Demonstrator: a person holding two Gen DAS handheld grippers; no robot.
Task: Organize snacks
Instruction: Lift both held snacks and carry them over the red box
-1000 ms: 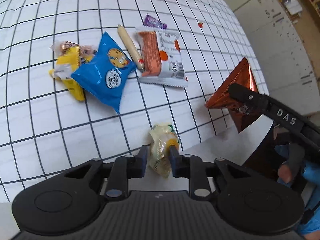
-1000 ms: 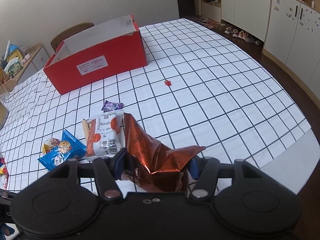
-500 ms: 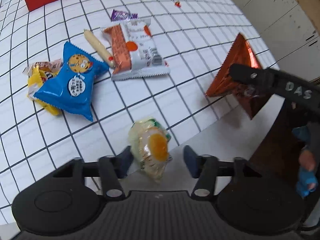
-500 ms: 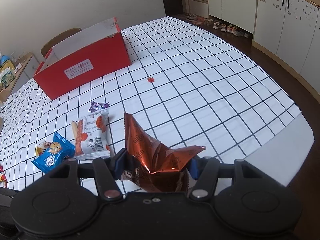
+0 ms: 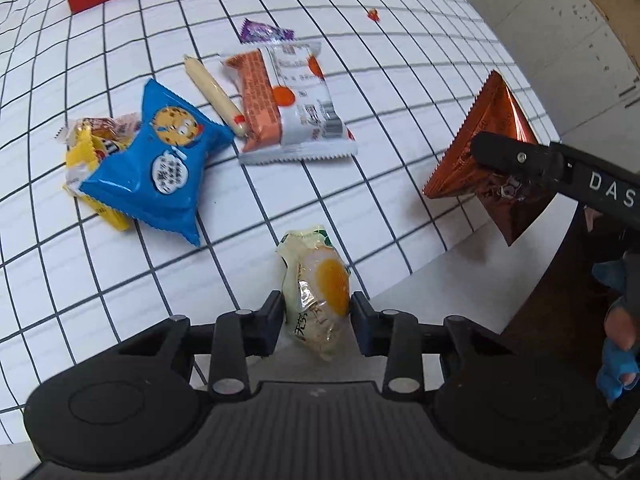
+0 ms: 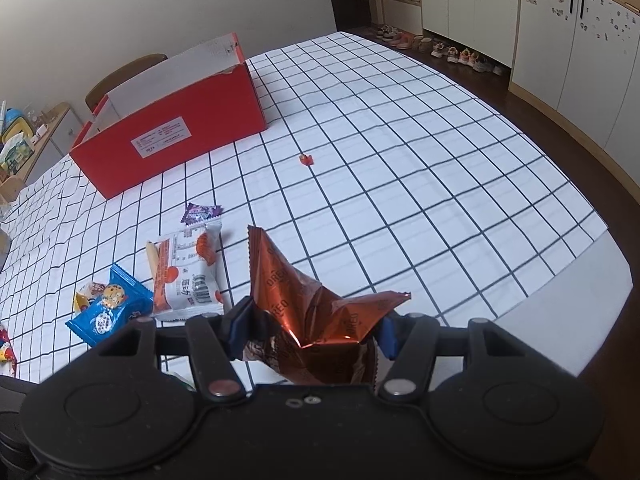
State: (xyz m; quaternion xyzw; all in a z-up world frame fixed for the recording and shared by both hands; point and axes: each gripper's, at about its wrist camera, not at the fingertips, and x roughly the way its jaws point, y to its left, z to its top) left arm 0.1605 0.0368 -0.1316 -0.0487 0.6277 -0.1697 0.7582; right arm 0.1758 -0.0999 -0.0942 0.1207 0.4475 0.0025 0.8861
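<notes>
My left gripper (image 5: 318, 312) is shut on a pale egg snack packet (image 5: 318, 292), held above the table's near edge. My right gripper (image 6: 314, 330) is shut on a crumpled copper Oreo bag (image 6: 308, 300), also seen at the right of the left wrist view (image 5: 480, 148). On the checked tablecloth lie a blue cookie packet (image 5: 160, 164), a yellow packet (image 5: 86, 164), a sausage stick (image 5: 214, 94), an orange-and-white packet (image 5: 292, 104) and a purple packet (image 5: 262, 32). An open red box (image 6: 172, 124) stands at the far left.
A small red scrap (image 6: 307, 159) lies mid-table. A chair (image 6: 120, 76) stands behind the box. White cabinets (image 6: 560, 32) and shoes line the far right wall. The table's near edge (image 6: 560, 300) runs on the right.
My left gripper opened half a second ago and has closed again on the egg packet. Both grippers have shifted slightly; the Oreo bag stays gripped.
</notes>
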